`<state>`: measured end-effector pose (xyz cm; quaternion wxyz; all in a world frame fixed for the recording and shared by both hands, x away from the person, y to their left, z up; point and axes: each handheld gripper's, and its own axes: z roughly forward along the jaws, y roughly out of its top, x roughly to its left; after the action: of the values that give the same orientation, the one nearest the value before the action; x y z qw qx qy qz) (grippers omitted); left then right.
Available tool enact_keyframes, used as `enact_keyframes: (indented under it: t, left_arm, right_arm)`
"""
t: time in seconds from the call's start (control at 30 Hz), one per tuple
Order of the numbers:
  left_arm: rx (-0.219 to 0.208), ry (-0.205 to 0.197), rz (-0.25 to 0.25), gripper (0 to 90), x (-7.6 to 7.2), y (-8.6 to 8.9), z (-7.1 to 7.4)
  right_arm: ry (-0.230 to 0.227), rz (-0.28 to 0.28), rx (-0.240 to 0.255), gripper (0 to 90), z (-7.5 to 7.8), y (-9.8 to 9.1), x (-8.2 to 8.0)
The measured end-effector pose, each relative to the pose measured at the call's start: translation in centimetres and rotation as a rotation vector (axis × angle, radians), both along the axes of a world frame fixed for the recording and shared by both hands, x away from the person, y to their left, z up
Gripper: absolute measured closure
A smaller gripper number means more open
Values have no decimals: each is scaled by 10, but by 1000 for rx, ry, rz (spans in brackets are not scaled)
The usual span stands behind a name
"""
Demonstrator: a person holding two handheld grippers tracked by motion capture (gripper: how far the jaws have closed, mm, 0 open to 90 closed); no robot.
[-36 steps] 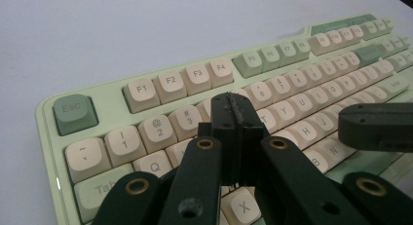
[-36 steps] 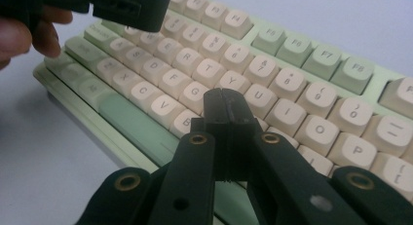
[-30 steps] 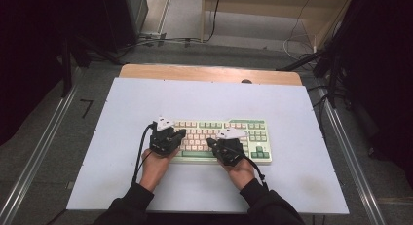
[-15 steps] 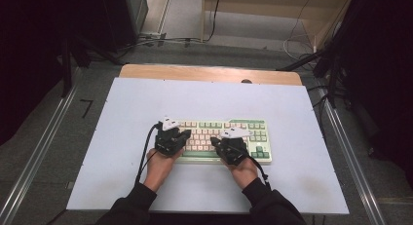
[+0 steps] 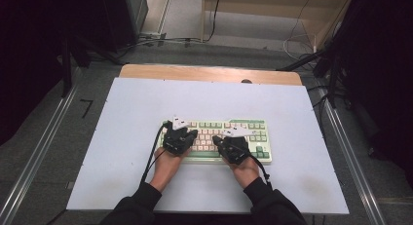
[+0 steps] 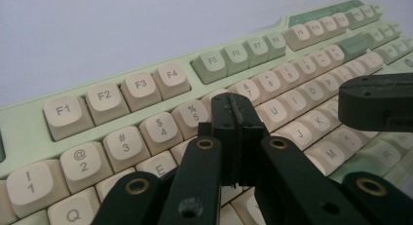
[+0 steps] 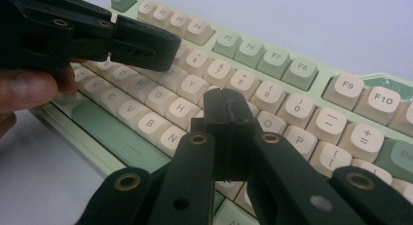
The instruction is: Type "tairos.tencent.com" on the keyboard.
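Left fingers (image 6: 237, 119): your black fingers are pressed together with nothing between them, tips over the number row near the 6 key.
Right fingers (image 7: 227, 114): also pressed together and empty, tips above the keys near H and J.
Keyboard (image 5: 253, 132): the pale green plastic keyboard with cream and green keycaps lies flat on the bench, near its front middle.
Bench (image 5: 146, 103): a light blue-white sheet covers it.
Hands: your left gripper (image 5: 179, 136) sits over the keyboard's left half, your right gripper (image 5: 234, 144) over its middle, near each other.
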<state>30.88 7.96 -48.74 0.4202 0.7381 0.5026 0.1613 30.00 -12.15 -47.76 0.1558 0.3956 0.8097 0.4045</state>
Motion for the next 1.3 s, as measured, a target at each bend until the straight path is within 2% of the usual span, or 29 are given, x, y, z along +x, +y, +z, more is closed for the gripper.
enact_keyframes:
  t: [0.4,0.47,0.53,0.7,0.97,1.3]
  left_arm:
    - [1,15,-4,900,3,-1,-3]
    - [14,27,-11,900,4,-3,-4]
    - [37,22,-13,900,3,-5,-2]
    - [-13,-4,-11,900,0,-1,4]
    - [-40,-16,4,900,-6,11,9]
    - [-48,-25,31,900,-12,32,12]
  right_arm:
    - [2,0,-5,875,-1,1,0]
    - [1,-1,-5,874,-1,1,0]
    - [3,-2,-6,875,-1,1,0]
    - [-1,-4,-3,875,0,-1,1]
    - [1,-9,-5,875,-1,-3,1]
    - [6,-15,-13,875,0,-10,-1]
